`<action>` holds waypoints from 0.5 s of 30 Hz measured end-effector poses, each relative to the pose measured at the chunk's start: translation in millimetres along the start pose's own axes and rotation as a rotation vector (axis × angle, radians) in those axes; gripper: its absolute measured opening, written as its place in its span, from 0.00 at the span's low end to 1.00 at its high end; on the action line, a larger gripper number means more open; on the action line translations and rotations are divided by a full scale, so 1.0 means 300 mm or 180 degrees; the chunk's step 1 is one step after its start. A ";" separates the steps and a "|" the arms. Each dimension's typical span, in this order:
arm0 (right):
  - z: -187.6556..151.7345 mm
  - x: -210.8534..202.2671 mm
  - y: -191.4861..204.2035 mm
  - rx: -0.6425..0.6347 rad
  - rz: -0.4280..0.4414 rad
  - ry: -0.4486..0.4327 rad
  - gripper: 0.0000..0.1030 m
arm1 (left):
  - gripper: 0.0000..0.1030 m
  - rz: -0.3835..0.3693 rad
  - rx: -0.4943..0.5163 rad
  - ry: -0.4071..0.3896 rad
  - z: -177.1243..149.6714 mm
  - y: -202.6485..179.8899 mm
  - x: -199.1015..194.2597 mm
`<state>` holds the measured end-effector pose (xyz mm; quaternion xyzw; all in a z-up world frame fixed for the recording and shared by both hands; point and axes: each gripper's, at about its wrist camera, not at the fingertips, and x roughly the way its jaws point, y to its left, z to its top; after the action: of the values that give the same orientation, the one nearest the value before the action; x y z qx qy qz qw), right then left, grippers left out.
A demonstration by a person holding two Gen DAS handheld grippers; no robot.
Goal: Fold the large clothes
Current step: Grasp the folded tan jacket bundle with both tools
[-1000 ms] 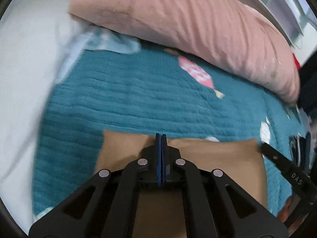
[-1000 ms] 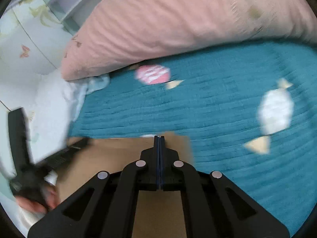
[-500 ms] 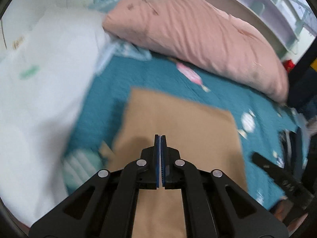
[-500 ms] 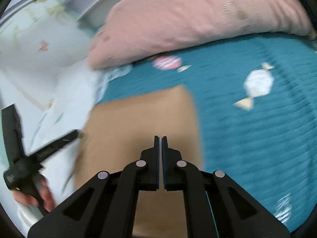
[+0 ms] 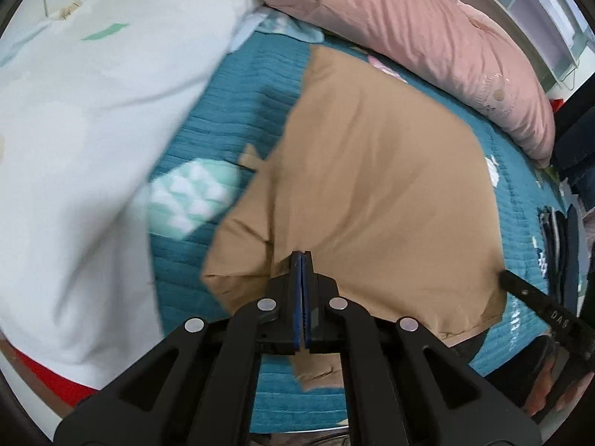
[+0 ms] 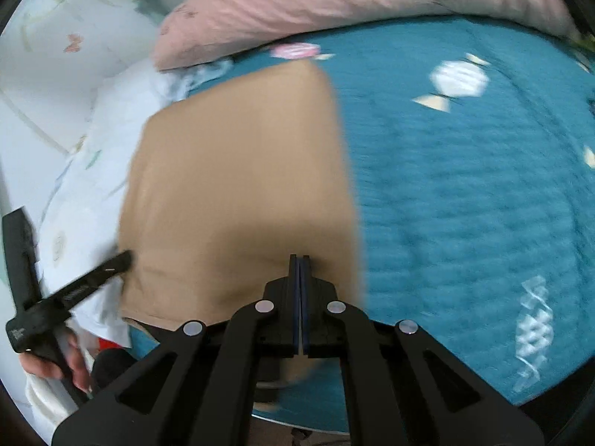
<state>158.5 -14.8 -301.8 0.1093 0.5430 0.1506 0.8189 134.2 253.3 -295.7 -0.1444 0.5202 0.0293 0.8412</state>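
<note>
Tan fabric garment [image 5: 375, 193], smooth and folded into a broad flat panel, lies across a teal quilted bedspread [image 5: 238, 85] printed with candy shapes. In the left wrist view the garment fills the centre, reaching from 12 o'clock down to the left gripper [image 5: 301, 260] at 6 o'clock. That gripper's two blue-padded fingers are pressed together over the cloth's near edge; whether fabric is pinched between them is hard to tell, since the pads hide the contact. A small flap of tan cloth sticks out at 9 o'clock of the gripper.

In the right wrist view the garment [image 6: 238, 200] sits left of centre, and the right gripper [image 6: 299, 262] at 6 o'clock has its fingers together over the cloth near its right edge, with the same uncertainty about a hold. The frame is motion-blurred.

A long pink pillow [image 5: 409, 26] lies along the bedspread's far side, from 12 to 3 o'clock. A white patterned duvet [image 5: 74, 141] is heaped at 9 o'clock. Each view shows the other gripper near the garment's opposite side.
</note>
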 end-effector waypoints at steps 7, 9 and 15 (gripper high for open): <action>0.005 -0.070 -0.164 0.0353 0.0005 -0.0009 0.07 | 0.48 0.0224 -0.0088 0.0008 -0.001 0.098 -0.058; 0.022 -0.077 -0.186 0.0425 0.0047 -0.0021 0.20 | 0.61 0.0104 -0.0159 -0.0139 0.008 0.122 -0.088; 0.061 -0.096 -0.195 0.0570 0.0276 -0.0119 0.74 | 0.79 -0.0437 -0.0390 -0.0021 0.088 0.150 -0.065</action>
<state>172.1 -80.0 -290.0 0.2082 0.5336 0.1347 0.8086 139.1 305.5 -276.9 -0.2308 0.5036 0.0039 0.8326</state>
